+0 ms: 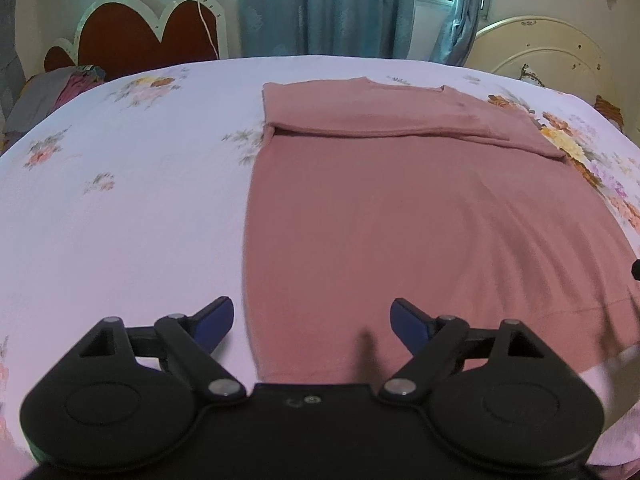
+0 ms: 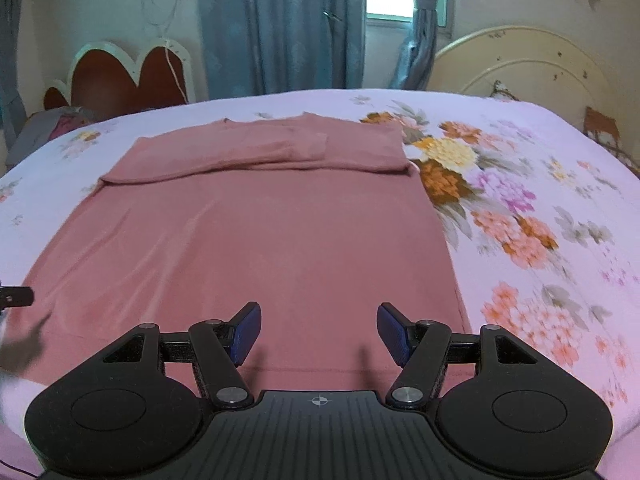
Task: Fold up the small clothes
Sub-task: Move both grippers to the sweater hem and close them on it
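Both tongs are gaping wide and holding nothing. Left tongs (image 1: 312, 322) are hanging over the near left edge of the pink shirt (image 1: 400, 220), and right tongs (image 2: 319, 330) are hanging over its near hem by the right corner. Lying flat on the flowery bed sheet (image 2: 520, 200), the shirt is showing its sleeves folded across the far end. Blue curtains (image 2: 280, 24) are hanging behind the bed.

Clothes pile (image 1: 48, 96) cut off at left edge.
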### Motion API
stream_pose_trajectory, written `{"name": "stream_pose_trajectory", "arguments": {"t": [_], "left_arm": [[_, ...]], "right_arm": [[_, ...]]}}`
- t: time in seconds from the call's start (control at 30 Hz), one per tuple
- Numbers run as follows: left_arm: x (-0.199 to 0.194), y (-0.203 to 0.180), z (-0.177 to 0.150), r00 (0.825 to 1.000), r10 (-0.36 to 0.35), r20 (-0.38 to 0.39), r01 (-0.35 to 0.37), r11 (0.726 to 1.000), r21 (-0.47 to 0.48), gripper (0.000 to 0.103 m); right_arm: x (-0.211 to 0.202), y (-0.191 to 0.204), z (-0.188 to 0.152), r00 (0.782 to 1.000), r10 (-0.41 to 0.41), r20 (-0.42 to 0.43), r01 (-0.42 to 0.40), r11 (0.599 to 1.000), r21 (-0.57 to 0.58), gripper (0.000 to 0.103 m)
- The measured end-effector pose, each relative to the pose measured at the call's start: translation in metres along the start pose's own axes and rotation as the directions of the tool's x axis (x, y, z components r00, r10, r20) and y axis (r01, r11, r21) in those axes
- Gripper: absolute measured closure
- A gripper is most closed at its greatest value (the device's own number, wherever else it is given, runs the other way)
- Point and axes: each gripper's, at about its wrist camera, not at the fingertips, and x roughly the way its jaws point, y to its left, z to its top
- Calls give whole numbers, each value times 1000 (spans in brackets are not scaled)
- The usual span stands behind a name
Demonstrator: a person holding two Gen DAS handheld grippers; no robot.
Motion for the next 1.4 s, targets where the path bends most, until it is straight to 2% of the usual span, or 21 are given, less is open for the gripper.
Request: {"name": "stream_pose_trajectory", "arguments": {"t": [0.3, 0.4, 0.47, 0.7, 1.07, 1.2, 1.23, 1.27, 1.37, 1.4], "left_arm": [[-2, 18, -21, 999, -2, -36, 1, 999, -32, 20], [-2, 21, -28, 999, -14, -52, 12, 999, -40, 24], [-2, 23, -32, 998, -27, -61, 24, 999, -49, 31], [-1, 27, -40, 995, -68, -71, 62, 994, -85, 34], [9, 18, -36, 984, -153, -87, 142, 982, -121, 56], [11, 14, -35, 980, -176, -91, 165, 979, -119, 67], [12, 14, -35, 979, -184, -93, 172, 978, -118, 72], [12, 13, -35, 978, -187, -93, 175, 977, -118, 75], [12, 12, -36, 977, -191, -91, 179, 976, -127, 79], [12, 13, -36, 976, -197, -91, 185, 974, -129, 80]], "right_arm": [[-8, -13, -18, 998, -53, -17, 53, 998, 28, 39], [-9, -19, -23, 997, -70, -28, 71, 997, 41, 39], [-9, -22, -26, 996, -82, -34, 83, 995, 47, 39], [-11, -33, -35, 992, -114, -46, 117, 991, 71, 39], [-8, -59, -39, 985, -160, -56, 166, 978, 127, 40], [1, -69, -41, 987, -133, -90, 145, 977, 156, 41], [3, -71, -42, 988, -123, -97, 138, 977, 163, 45], [5, -72, -43, 989, -101, -105, 118, 978, 175, 59], [7, -70, -45, 990, -94, -104, 112, 978, 179, 66], [8, -70, -45, 990, -89, -106, 107, 978, 181, 76]]}}
